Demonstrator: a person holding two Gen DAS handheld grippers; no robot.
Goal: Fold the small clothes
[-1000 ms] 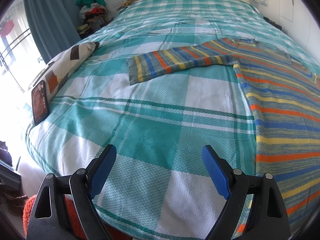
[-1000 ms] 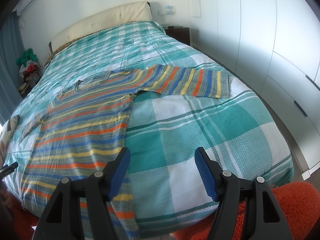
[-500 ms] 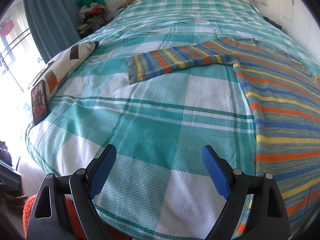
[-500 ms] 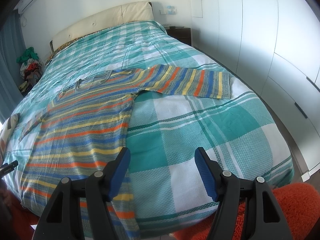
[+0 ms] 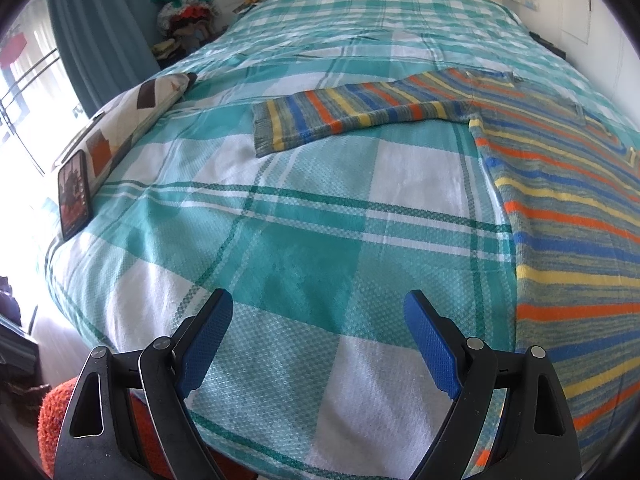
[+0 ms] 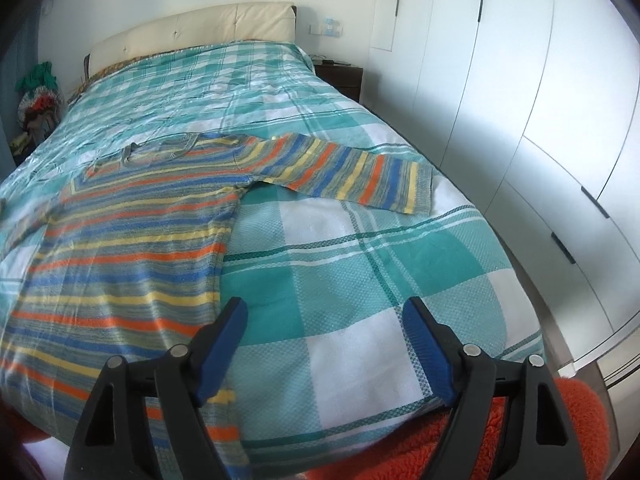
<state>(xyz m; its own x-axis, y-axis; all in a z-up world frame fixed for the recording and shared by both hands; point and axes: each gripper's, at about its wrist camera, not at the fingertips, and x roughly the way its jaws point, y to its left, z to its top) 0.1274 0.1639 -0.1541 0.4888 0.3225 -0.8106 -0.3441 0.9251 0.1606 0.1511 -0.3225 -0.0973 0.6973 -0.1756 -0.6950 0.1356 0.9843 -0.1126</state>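
Sweater flat on bed, both grippers empty, no fold started.
Left wrist view: left gripper (image 5: 318,340) spread wide, nothing between the blue pads, hovering over bare teal-and-white checked bedspread (image 5: 288,248). Multicolour striped knit sweater (image 5: 560,200) lies to its right, one sleeve stretched sideways, probably laid out for a sleeve-in fold. Phone (image 5: 73,195) leans on a patterned pillow (image 5: 132,116) at the edge, clear of work. Right wrist view: right gripper (image 6: 325,340) jaws opening, nothing between them, just beside the sweater (image 6: 132,240) side seam near the hem; other sleeve extends right.
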